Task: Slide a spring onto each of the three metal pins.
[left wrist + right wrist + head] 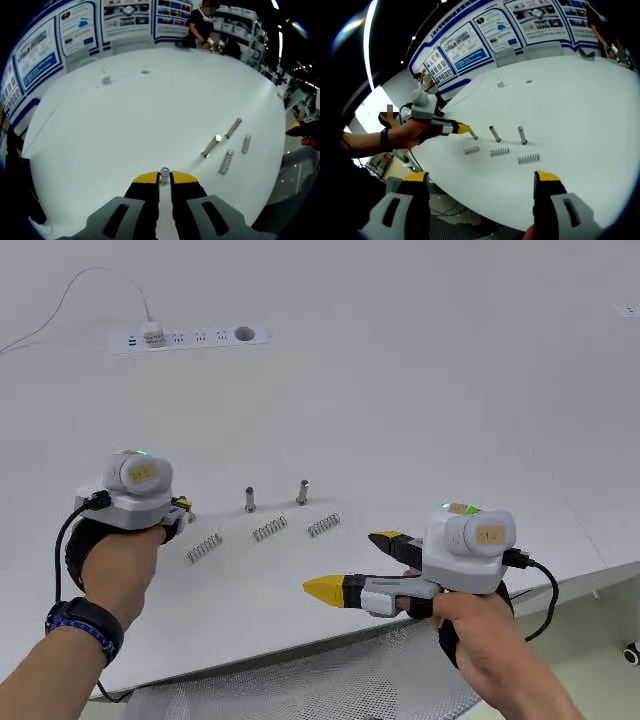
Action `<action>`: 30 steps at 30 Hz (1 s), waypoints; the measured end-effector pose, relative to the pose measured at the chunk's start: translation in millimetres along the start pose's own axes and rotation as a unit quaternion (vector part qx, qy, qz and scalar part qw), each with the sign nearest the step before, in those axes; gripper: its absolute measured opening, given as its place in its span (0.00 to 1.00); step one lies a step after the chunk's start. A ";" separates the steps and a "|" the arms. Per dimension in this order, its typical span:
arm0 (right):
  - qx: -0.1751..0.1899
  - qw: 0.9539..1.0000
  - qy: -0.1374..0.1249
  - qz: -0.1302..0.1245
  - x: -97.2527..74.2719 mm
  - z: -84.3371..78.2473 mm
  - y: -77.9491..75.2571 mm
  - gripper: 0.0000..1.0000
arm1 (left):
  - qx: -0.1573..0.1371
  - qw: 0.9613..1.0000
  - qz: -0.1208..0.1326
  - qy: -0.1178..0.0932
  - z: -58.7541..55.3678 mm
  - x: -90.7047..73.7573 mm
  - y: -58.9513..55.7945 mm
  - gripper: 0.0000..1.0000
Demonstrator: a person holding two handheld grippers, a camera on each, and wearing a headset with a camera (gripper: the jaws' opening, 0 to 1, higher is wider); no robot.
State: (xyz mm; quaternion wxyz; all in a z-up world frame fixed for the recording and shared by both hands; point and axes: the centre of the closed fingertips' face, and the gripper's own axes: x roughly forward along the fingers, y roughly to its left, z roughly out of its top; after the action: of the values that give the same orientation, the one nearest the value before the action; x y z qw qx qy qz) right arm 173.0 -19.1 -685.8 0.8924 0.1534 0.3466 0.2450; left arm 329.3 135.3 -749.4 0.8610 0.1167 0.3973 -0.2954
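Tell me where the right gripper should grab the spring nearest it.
Probably grip that spring across its middle, coming straight down from above. It lies flat on the table, apart from the other springs, so both long sides are free.

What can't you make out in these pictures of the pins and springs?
Head view: the left gripper covers most of the leftmost pin.
Left gripper view: its shut jaws hide that pin's shaft.
Right gripper view: the wall posters are too small to read.

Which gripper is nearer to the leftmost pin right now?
Left. The left gripper grips the leftmost pin between its jaws; the right gripper hovers open, on the near side of the springs.
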 end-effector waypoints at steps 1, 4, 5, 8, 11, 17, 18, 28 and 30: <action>0.001 1.000 0.000 0.000 -0.2 -0.1 -0.1 0.87 | 0.001 1.000 0.000 0.000 -0.2 0.3 -0.2 0.07; 0.001 1.000 0.000 0.000 -0.2 -0.2 -0.2 0.87 | 0.002 1.000 0.000 -0.002 -0.3 0.8 -0.4 0.07; 0.001 1.000 0.000 0.000 -0.1 -0.4 -0.1 0.87 | 0.003 1.000 0.001 -0.002 -0.3 0.9 -0.4 0.07; 0.001 1.000 0.002 0.001 1.0 -2.1 0.7 0.87 | 0.007 1.000 0.003 -0.003 -0.6 1.4 -0.5 0.08; 0.001 1.000 0.004 0.003 2.2 -3.2 1.6 0.87 | 0.012 1.000 0.004 -0.003 -0.9 1.7 -0.7 0.08; 0.002 1.000 0.005 0.006 3.6 -3.4 3.0 0.86 | 0.013 1.000 0.007 -0.003 -1.7 1.5 -1.9 0.08; 0.001 1.000 0.005 0.006 3.8 -3.4 2.9 0.86 | 0.013 1.000 0.007 -0.003 -1.6 1.5 -1.8 0.08; 0.003 1.000 0.005 0.006 3.1 -4.3 1.4 0.86 | 0.016 1.000 0.008 0.000 -1.3 3.1 -1.5 0.08; 0.004 1.000 0.004 0.005 3.0 -4.2 1.3 0.86 | 0.016 1.000 0.007 -0.001 -1.3 3.2 -2.4 0.08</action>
State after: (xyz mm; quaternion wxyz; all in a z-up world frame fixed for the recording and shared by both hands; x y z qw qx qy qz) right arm 171.5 -16.0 -689.8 0.8889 0.1577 0.3506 0.2491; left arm 328.8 132.6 -752.5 0.8612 0.1326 0.3913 -0.2959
